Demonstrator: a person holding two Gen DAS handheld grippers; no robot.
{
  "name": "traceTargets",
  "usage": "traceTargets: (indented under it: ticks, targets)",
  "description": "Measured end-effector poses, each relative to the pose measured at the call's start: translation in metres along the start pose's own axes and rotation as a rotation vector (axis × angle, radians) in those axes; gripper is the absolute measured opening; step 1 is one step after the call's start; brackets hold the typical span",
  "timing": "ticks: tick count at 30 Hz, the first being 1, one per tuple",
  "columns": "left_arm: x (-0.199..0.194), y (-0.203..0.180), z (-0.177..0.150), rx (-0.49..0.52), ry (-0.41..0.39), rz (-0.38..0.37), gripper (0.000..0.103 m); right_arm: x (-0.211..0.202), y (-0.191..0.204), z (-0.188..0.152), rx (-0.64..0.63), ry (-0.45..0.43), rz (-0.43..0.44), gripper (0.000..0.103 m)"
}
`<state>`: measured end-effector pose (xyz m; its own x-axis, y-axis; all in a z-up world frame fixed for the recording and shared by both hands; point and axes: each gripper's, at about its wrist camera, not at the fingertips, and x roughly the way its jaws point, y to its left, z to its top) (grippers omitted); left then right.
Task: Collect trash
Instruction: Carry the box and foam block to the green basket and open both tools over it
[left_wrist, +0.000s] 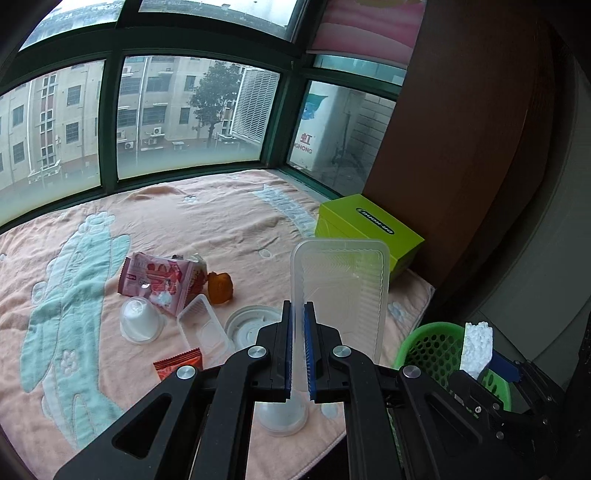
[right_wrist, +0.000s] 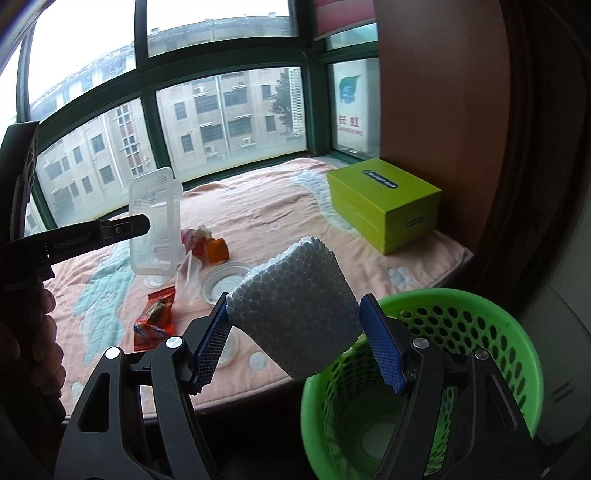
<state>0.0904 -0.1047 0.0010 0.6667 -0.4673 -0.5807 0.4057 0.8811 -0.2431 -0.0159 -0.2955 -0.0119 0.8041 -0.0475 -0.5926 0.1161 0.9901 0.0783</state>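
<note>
My left gripper (left_wrist: 298, 350) is shut on the rim of a clear plastic tray (left_wrist: 341, 288) and holds it upright above the blanket; the tray also shows in the right wrist view (right_wrist: 155, 221). My right gripper (right_wrist: 295, 339) is shut on a white foam block (right_wrist: 295, 306), held at the near rim of the green perforated basket (right_wrist: 461, 332). In the left wrist view the foam block (left_wrist: 476, 343) sits over the basket (left_wrist: 432, 347). Trash lies on the blanket: a pink wrapper (left_wrist: 159, 282), a white cup (left_wrist: 140, 319), a small clear tray (left_wrist: 203, 328), a round lid (left_wrist: 247, 325), an orange jelly cup (left_wrist: 221, 288) and a red wrapper (left_wrist: 179, 365).
A peach towel blanket (left_wrist: 110, 229) covers the window ledge. A lime green box (left_wrist: 365, 229) stands at its far right by a brown wall panel (left_wrist: 461, 129). Green-framed windows (left_wrist: 110, 122) run behind. The basket stands off the ledge's right front edge.
</note>
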Motion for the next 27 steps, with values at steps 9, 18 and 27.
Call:
traceTargets:
  ticks: [9, 18, 27]
  targets:
    - [0.007, -0.054, -0.005, 0.080, 0.016, -0.083, 0.006, -0.024, -0.046, -0.015, 0.086, -0.008, -0.123, 0.070]
    - [0.018, -0.100, -0.014, 0.151, 0.053, -0.152, 0.006, -0.036, -0.083, -0.033, 0.169, 0.014, -0.199, 0.070]
    - [0.030, -0.135, -0.028, 0.213, 0.100, -0.199, 0.006, -0.046, -0.105, -0.043, 0.215, 0.006, -0.241, 0.077]
